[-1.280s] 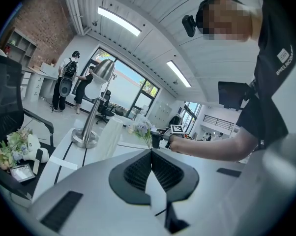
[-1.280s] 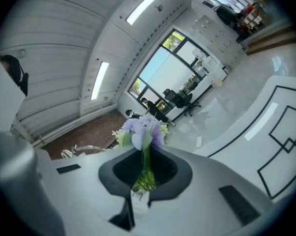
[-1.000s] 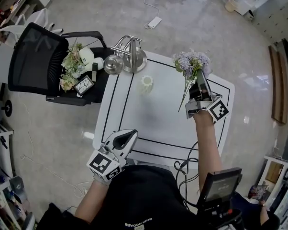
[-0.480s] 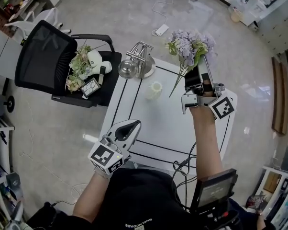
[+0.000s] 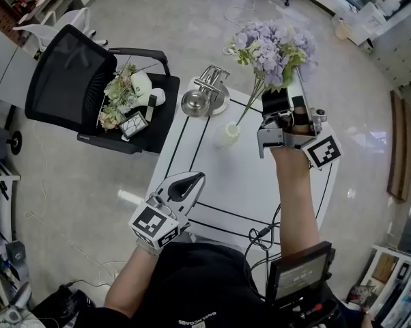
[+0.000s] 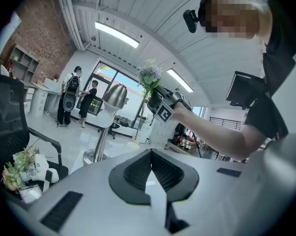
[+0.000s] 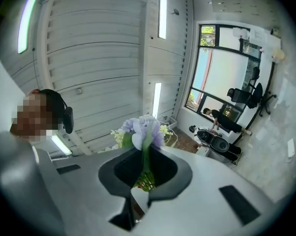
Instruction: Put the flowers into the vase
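A bunch of pale purple flowers (image 5: pixel 272 46) is held up over the white table (image 5: pixel 219 190), with my right gripper (image 5: pixel 282 91) shut on its green stems. The stems slant down and to the left, and their ends hang just above a small pale vase (image 5: pixel 226 134) near the table's far edge. In the right gripper view the stems (image 7: pixel 147 173) run between the jaws and the blossoms (image 7: pixel 143 129) stand beyond them. My left gripper (image 5: pixel 194 178) is shut with nothing in it, low over the table's near left corner. The left gripper view shows the raised flowers (image 6: pixel 150 75).
A shiny metal stand (image 5: pixel 204 94) sits on the table's far left corner, next to the vase. A black office chair (image 5: pixel 76 80) at the left carries another flower bunch (image 5: pixel 118 101) and small white things. Cables (image 5: pixel 260 236) hang off the table's near edge.
My right gripper has risen with the flowers and swung left, so the stem ends moved from mid-table to over the vase. The left gripper has shifted only a little.
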`<state>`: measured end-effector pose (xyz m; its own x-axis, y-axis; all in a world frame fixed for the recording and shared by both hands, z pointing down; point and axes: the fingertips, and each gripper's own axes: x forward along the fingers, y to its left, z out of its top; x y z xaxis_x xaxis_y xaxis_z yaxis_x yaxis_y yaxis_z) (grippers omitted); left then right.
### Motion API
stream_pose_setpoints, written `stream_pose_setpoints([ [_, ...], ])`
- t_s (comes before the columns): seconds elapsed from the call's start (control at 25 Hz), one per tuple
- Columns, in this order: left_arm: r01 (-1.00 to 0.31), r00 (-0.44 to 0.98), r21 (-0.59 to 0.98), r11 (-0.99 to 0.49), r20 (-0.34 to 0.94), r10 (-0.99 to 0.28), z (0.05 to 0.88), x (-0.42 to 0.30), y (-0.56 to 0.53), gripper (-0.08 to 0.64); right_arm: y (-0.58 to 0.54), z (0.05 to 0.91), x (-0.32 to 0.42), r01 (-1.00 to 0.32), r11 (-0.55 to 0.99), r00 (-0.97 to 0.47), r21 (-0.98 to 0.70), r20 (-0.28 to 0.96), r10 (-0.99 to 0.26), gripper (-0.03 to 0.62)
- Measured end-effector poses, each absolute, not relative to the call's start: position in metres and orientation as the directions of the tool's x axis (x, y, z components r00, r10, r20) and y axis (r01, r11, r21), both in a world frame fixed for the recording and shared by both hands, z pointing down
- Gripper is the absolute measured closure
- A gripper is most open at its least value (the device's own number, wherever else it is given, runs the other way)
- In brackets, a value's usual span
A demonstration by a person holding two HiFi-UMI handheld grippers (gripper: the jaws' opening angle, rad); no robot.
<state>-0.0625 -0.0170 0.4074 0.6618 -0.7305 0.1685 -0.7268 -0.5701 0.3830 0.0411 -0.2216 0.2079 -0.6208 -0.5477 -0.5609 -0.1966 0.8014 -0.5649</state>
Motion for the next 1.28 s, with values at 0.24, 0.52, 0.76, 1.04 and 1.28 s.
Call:
stream_pose_setpoints([
  [0.24,-0.729,0.66,0.392,-0.562,0.179,-0.73,0.412,-0.064,-0.016,0.555,-0.216,0.227,0.029,-0.164,0.803,-0.649,-0.572,-0.55,-0.525,0.56],
  [0.52,-0.733,0.655,0.393,-0.555,0.191,-0.731,0.417,-0.067,-0.018,0.555,-0.205,0.264,0.035,-0.184,0.804,-0.667,-0.566,-0.529,-0.525,0.56],
  [0.76,-0.732,0.659,0.393,-0.556,0.205,-0.723,0.421,-0.064,-0.018,0.555,-0.198,0.288,0.04,-0.195,0.808,-0.666,-0.555,-0.53,-0.525,0.56],
  [1.04,-0.738,0.654,0.395,-0.547,0.219,-0.724,0.427,-0.069,-0.017,0.555,-0.192,0.316,0.041,-0.203,0.804,-0.677,-0.559,-0.513,-0.528,0.559],
  [1.28,-0.74,0.653,0.394,-0.544,0.229,-0.722,0.431,-0.069,-0.017,0.555,-0.185,0.331,0.045,-0.174,0.811,-0.664,-0.558,-0.542,-0.515,0.558],
])
